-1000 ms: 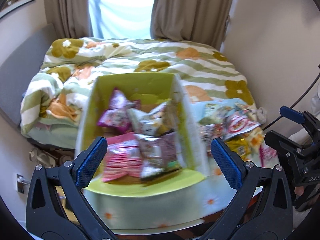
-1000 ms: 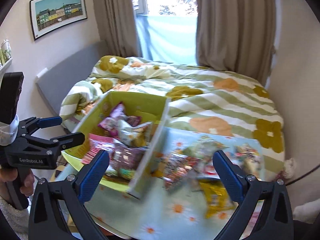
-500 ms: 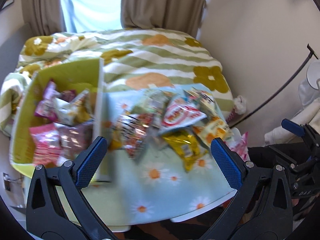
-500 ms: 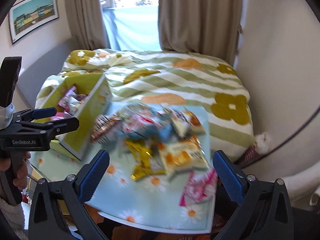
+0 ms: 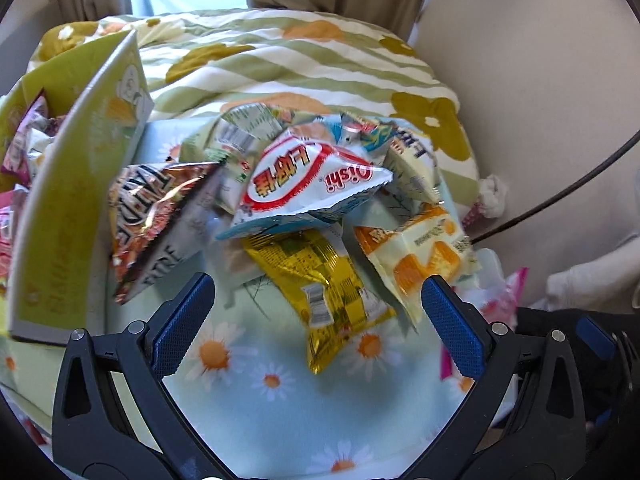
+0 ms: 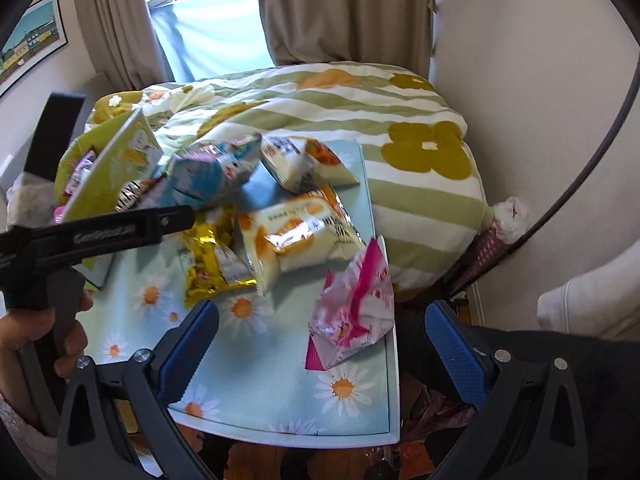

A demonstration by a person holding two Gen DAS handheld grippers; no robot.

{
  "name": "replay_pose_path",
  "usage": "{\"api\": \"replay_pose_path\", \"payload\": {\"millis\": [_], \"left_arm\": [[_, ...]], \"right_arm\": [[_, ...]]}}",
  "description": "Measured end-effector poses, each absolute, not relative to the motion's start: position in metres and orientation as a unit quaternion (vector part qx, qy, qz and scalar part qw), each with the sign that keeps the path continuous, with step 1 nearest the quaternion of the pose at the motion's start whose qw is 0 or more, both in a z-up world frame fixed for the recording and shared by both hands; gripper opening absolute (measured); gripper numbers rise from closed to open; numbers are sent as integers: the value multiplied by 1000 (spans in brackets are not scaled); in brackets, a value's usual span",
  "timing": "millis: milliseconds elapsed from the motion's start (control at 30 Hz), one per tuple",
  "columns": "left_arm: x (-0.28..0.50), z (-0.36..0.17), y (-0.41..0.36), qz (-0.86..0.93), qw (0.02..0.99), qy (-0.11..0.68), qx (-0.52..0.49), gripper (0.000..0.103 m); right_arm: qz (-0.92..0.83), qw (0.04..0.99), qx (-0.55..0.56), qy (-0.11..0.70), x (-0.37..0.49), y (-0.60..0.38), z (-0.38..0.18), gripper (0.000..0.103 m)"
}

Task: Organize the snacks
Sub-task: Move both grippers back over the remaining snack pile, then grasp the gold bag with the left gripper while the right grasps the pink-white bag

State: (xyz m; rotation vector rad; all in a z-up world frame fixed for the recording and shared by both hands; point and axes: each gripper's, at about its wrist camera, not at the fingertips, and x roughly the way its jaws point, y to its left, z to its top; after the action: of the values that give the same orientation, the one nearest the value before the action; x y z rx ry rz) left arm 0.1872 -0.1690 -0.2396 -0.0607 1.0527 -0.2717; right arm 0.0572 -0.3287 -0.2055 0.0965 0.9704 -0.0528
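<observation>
A pile of snack bags lies on a daisy-print table: a gold bag, a white Oishi bag, an orange-and-white bag and a dark foil bag. A yellow-green box at the left holds several bags. My left gripper is open and empty, just above the gold bag. My right gripper is open and empty over a pink bag at the table's right edge. The gold bag and the box also show in the right wrist view.
A bed with a green striped floral duvet lies right behind the table. A beige wall and a dark cable are on the right. Curtains hang at the back. The left gripper's arm crosses the right wrist view.
Both grippers swung right from the box to the loose pile and came lower and closer. The left now hovers at the gold bag, the right at the pink bag. Both stayed open.
</observation>
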Motion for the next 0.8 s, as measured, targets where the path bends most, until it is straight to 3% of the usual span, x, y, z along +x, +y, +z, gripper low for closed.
{"api": "replay_pose_path", "payload": {"millis": [100, 333, 467, 733, 800], "left_arm": [[194, -257, -178, -120, 859, 498, -20, 100], [213, -299, -187, -103, 848, 519, -26, 81], [212, -304, -190, -101, 850, 516, -18, 76], [202, -307, -187, -117, 840, 530, -14, 44], [199, -307, -187, -118, 839, 531, -5, 41]], "right_arm": [[-34, 883, 43, 466, 59, -328, -221, 103], [-43, 881, 36, 469, 66, -325, -253, 103], [-46, 879, 36, 473, 70, -326, -263, 102], [-49, 880, 29, 471, 78, -325, -268, 97], [-47, 880, 23, 473, 80, -324, -270, 91]]}}
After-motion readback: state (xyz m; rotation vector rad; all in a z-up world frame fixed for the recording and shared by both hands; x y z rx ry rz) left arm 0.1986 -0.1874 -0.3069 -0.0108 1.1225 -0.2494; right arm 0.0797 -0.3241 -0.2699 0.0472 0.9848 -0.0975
